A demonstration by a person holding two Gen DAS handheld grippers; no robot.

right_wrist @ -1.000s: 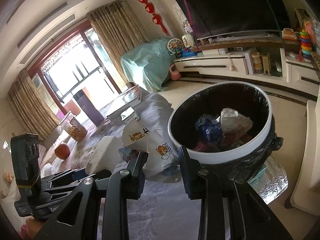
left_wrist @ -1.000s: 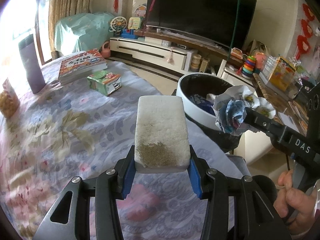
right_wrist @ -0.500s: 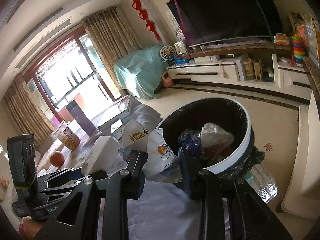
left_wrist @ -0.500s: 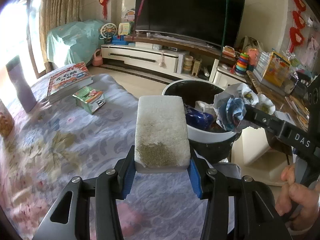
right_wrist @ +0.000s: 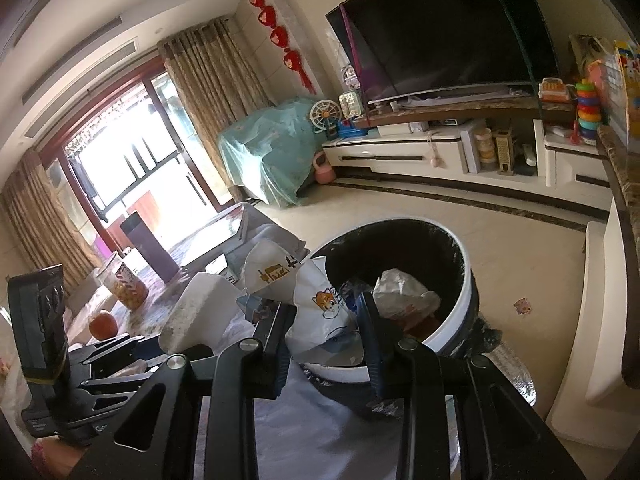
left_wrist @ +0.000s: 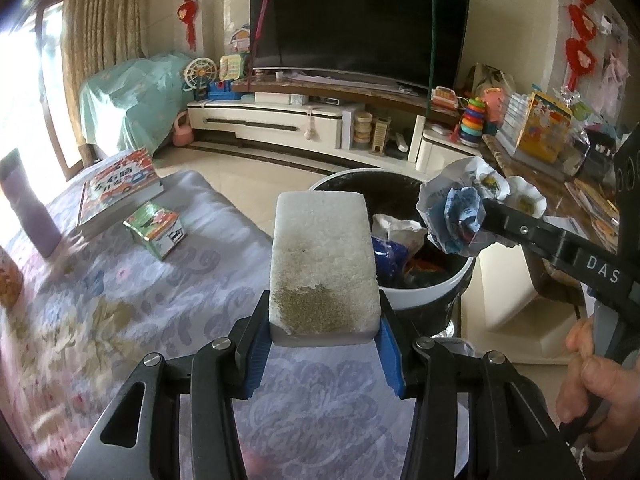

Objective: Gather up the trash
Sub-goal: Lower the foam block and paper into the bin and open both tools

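My left gripper (left_wrist: pixel 323 322) is shut on a white foam block (left_wrist: pixel 322 256) with a brownish stain at its near end. The block hangs over the table's far edge, just short of the trash bin (left_wrist: pixel 424 292). The bin is white-rimmed with a black liner and holds a blue wrapper and white paper. My right gripper (right_wrist: pixel 326 316) is shut on a crumpled printed paper wad (right_wrist: pixel 320 308), held at the bin's near rim (right_wrist: pixel 460 312). In the left wrist view the wad (left_wrist: pixel 460 208) sits at the bin's right rim, gripped by the black right gripper arm (left_wrist: pixel 560 248).
A floral cloth covers the table (left_wrist: pixel 120 320). On it lie a picture book (left_wrist: pixel 120 188), a small green carton (left_wrist: pixel 154 228), a purple tumbler (left_wrist: pixel 24 208), a snack jar (right_wrist: pixel 124 284) and an orange (right_wrist: pixel 102 322). Beyond the bin are tiled floor and a TV cabinet (left_wrist: pixel 300 124).
Both grippers have moved toward the bin with their loads. The bin sits nearer and more centred in the left wrist view, and its contents show more.
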